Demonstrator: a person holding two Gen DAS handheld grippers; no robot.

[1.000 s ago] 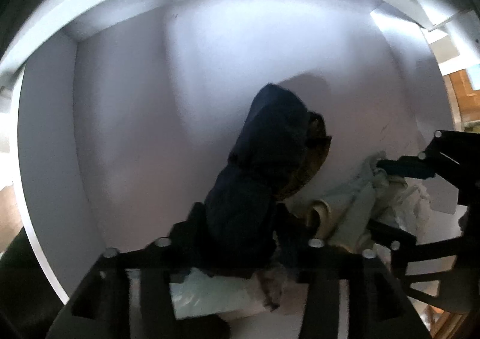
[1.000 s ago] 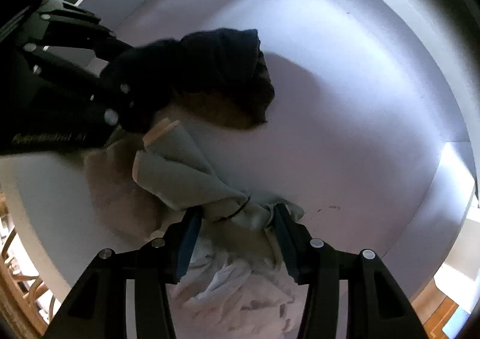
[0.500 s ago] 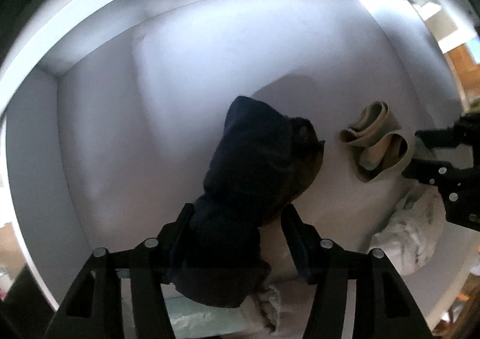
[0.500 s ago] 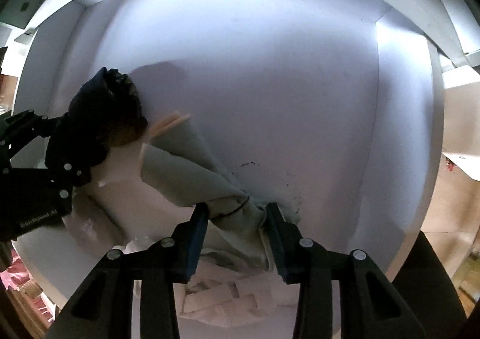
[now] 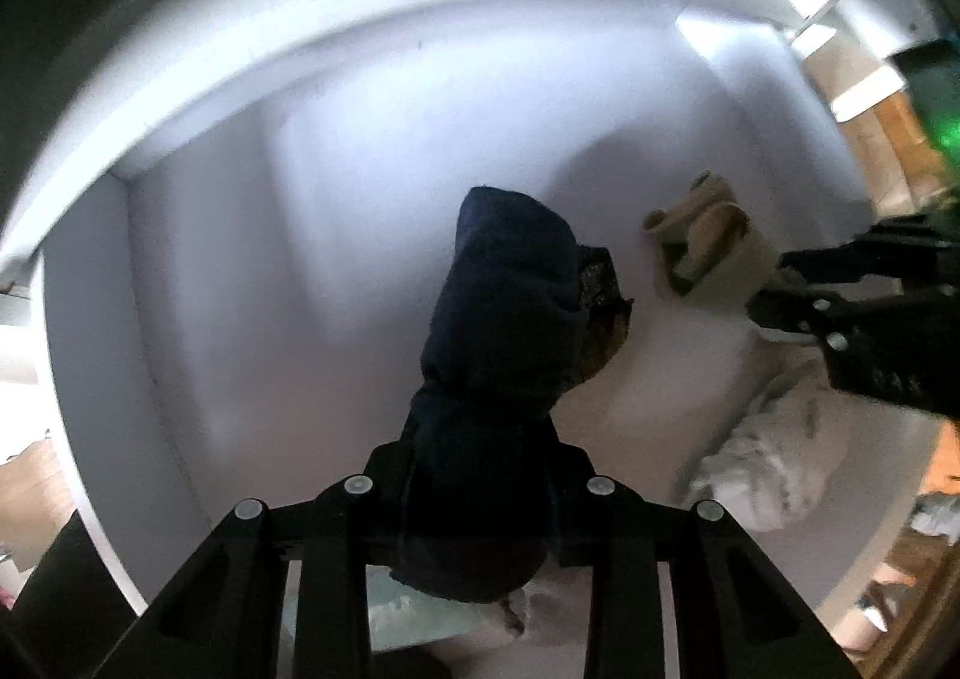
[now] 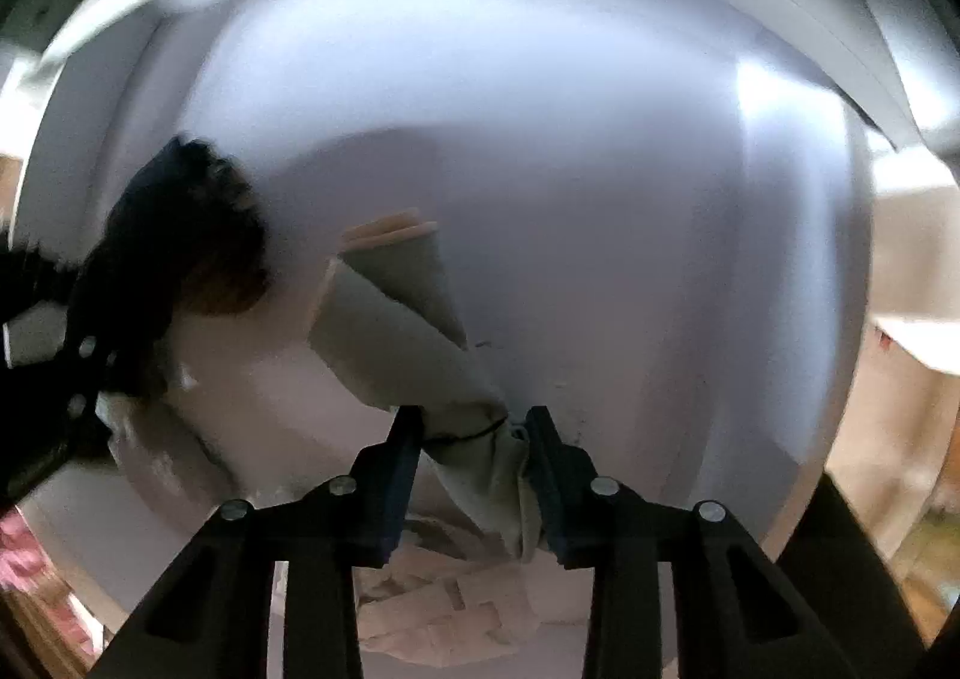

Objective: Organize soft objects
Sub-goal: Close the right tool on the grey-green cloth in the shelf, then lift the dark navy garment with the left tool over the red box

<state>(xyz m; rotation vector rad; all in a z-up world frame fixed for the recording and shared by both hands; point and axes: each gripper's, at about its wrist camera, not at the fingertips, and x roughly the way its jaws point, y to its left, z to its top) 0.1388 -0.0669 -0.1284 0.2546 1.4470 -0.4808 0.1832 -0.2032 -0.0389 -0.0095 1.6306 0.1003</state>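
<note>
We have both grippers closing tighter, left gripper (image 5: 477, 499) clamped on the dark navy fabric bundle (image 5: 510, 313), right gripper (image 6: 474, 463) on the folded grey-green cloth (image 6: 402, 337), now pulled apart mid white box (image 6: 600, 199), sorting underway.

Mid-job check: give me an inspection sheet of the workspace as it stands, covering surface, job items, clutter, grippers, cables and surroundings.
Surface: white bin with raised walls, floor mostly bare.
Job's things: dark navy garment and grey-green cloth, both hanging lifted; white crumpled cloth lying on the floor.
Clutter: pale cloth under the navy garment, partly hidden.
Grippers: left gripper shut on the navy garment; right gripper has just been closing, pinching the grey-green cloth.
Cables: nothing seen.
Surroundings: wooden furniture outside the bin, blurred.
</note>
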